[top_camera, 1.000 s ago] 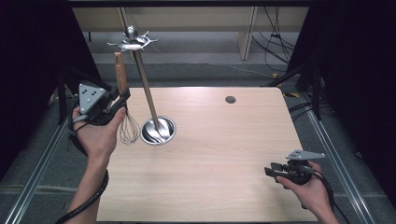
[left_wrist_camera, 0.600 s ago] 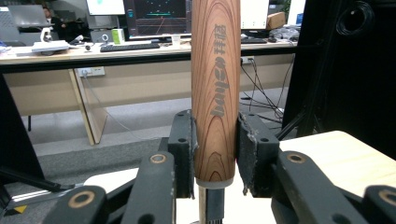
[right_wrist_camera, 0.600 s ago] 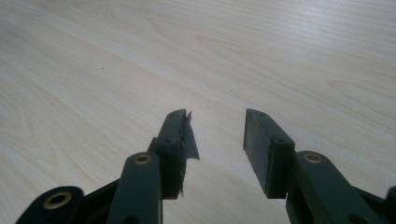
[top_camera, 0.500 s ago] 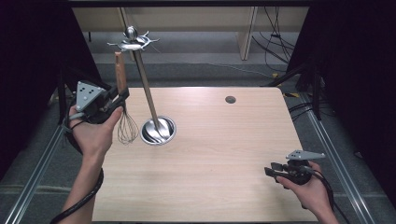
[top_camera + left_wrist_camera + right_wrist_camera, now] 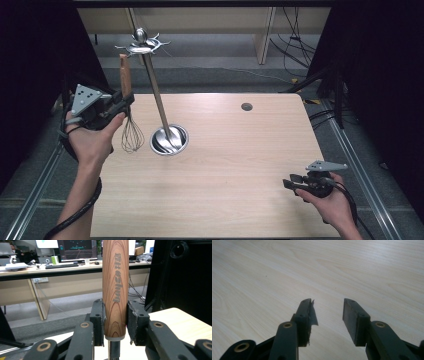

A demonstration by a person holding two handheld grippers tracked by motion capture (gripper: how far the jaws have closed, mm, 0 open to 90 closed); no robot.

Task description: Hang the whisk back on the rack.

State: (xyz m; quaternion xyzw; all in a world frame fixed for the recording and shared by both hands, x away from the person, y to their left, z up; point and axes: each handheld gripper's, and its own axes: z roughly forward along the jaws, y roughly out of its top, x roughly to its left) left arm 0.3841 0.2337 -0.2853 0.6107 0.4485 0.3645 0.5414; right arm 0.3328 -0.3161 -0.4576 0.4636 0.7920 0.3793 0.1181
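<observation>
A: High view first. Where's the whisk?
B: Whisk (image 5: 129, 107) at left of frame, upright, wooden handle up, wire head down above the table (image 5: 225, 165) edge. Left gripper (image 5: 116, 106) clamps the handle low down. Just right of it, the metal stand (image 5: 157, 102), round base on the table, hooks at upper left of frame.
A: Right side?
B: Right gripper (image 5: 291, 183) at lower right, low over the table, well apart from the whisk.
A: Left gripper view?
B: Fingers (image 5: 98, 322) pressed on both sides of the whisk handle (image 5: 115, 287), centre frame, vertical, grey print on the wood. Desks and monitors behind, top of frame.
A: Right gripper view?
B: Fingers (image 5: 353, 320) partly spread, a clear gap, nothing between. Bare table (image 5: 287, 272) beyond them.
</observation>
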